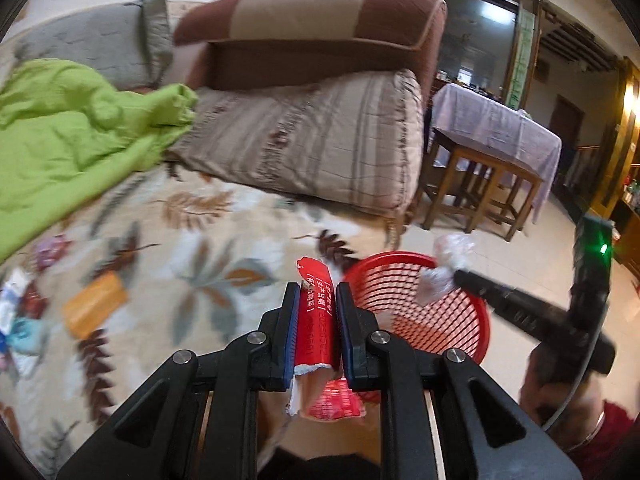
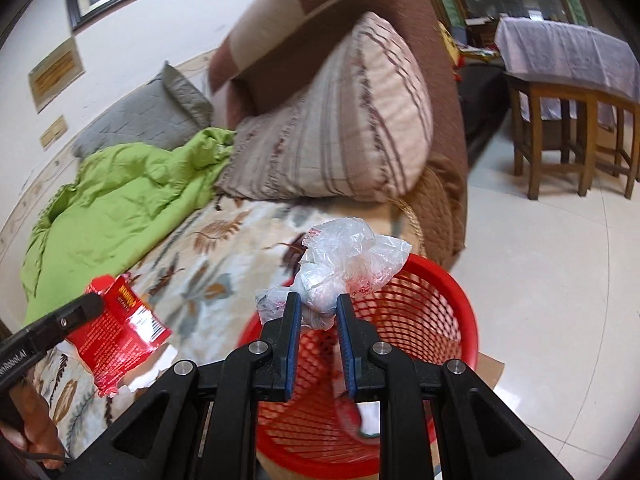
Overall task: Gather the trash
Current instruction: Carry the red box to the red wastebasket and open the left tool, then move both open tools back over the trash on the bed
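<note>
Closest in the left wrist view, the left gripper (image 1: 318,294) is clamped on a red wrapper (image 1: 318,320), its blue-padded fingers (image 1: 290,332) pressing both flat sides. That wrapper is glossy red foil, torn ragged and white at the near end, standing up between the pads with its top poking past the tips. White Chinese print in brackets runs along it, with a date starting "202"; the rest is too blurred to read. From the right wrist view the same wrapper (image 2: 120,332) shows a yellow logo and small white text I cannot make out, held above the leaf-patterned bedspread (image 2: 224,256).

The right gripper (image 2: 319,304) is closed on a crumpled clear plastic bag (image 2: 344,260), whitish with faint red printing that is illegible. The bag bulges above the fingertips and hangs over the near rim of a red mesh basket (image 2: 452,280), which stands on pale floor tiles just beside the bed. Something white with a green edge lies inside it.

On the bedspread, to the left, lie an orange packet (image 1: 94,306) and some blurred scraps (image 1: 18,312). Farther back sit a green quilt (image 1: 68,128), a striped pillow (image 1: 320,136), a grey pillow (image 1: 96,40) and a brown cushion (image 1: 320,12). Beyond, wooden stools (image 1: 476,184) stand at a cloth-covered table (image 1: 496,120).
</note>
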